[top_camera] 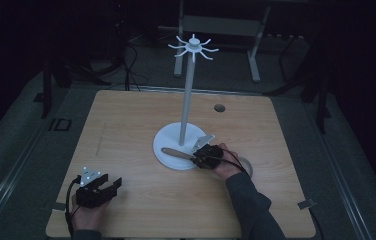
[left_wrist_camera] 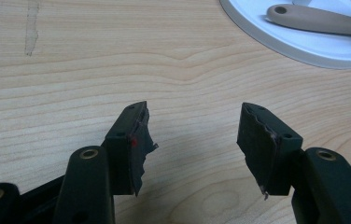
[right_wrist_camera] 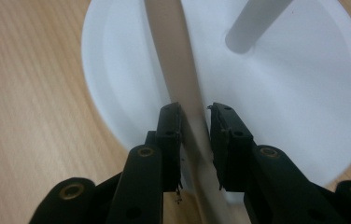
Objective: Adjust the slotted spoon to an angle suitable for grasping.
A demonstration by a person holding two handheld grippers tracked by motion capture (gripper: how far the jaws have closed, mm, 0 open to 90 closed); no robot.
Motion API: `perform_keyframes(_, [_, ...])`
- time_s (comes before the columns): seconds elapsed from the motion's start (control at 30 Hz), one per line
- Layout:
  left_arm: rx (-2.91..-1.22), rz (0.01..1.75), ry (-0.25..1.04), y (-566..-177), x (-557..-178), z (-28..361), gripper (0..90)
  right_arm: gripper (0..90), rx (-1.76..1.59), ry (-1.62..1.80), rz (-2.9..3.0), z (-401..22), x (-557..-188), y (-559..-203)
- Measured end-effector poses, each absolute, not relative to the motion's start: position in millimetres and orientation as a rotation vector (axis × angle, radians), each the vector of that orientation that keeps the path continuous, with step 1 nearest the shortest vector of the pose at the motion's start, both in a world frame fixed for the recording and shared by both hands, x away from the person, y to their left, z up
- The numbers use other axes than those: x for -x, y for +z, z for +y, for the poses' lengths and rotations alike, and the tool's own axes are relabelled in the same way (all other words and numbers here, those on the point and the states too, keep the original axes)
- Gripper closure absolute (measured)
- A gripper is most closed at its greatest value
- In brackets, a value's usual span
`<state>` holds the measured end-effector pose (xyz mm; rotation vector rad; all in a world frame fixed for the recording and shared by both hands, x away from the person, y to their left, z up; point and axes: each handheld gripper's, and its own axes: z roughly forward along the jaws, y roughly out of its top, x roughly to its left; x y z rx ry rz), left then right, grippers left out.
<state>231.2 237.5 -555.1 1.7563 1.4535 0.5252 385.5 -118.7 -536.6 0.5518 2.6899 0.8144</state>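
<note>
While lying flat across the round white stand base (top_camera: 168, 150), beige-handled utensil (top_camera: 176, 153) pinched at mid-handle by right gripper (right_wrist_camera: 194, 140) fingers, likely for hanging | left gripper (left_wrist_camera: 192, 140) parked at 7 o'clock on wooden counter (top_camera: 126, 130), fingers apart, empty.

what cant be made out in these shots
- Utensil: its working end is hidden behind the right hand-held gripper in the high view and cut off by the bottom edge in the right gripper view.
- Stand: its top hooks are too small and dim in the high view to tell whether anything hangs there.
</note>
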Motion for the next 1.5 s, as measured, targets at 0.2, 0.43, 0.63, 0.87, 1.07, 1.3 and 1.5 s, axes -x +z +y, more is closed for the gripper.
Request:
perform_keyframes(0.2, [-1.762,1.453,0.527,-555,-231,237,43.7,75.7,-0.605,0.749,2.641,-148,-370,-534])
perform_keyframes(0.43, [-1.768,1.453,0.526,-555,-232,236,43.7,76.0,-0.778,0.758,2.615,-187,-366,-534])
perform_keyframes(0.63, [-1.771,1.451,0.525,-556,-232,235,43.7,76.1,-0.870,0.768,2.617,-204,-368,-533])
perform_keyframes(0.87, [-1.767,1.453,0.524,-556,-232,236,43.7,75.0,-0.890,0.733,2.643,-204,-372,-531])
perform_keyframes(1.07, [-1.773,1.451,0.525,-556,-233,235,43.7,67.3,-0.869,0.652,2.704,-198,-378,-533])
perform_keyframes(1.3, [-1.771,1.452,0.520,-556,-233,235,43.7,72.3,-0.886,0.596,2.759,-190,-392,-535])
perform_keyframes(1.5, [-1.770,1.450,0.521,-556,-232,236,43.7,70.0,-0.894,0.571,2.791,-185,-398,-536])
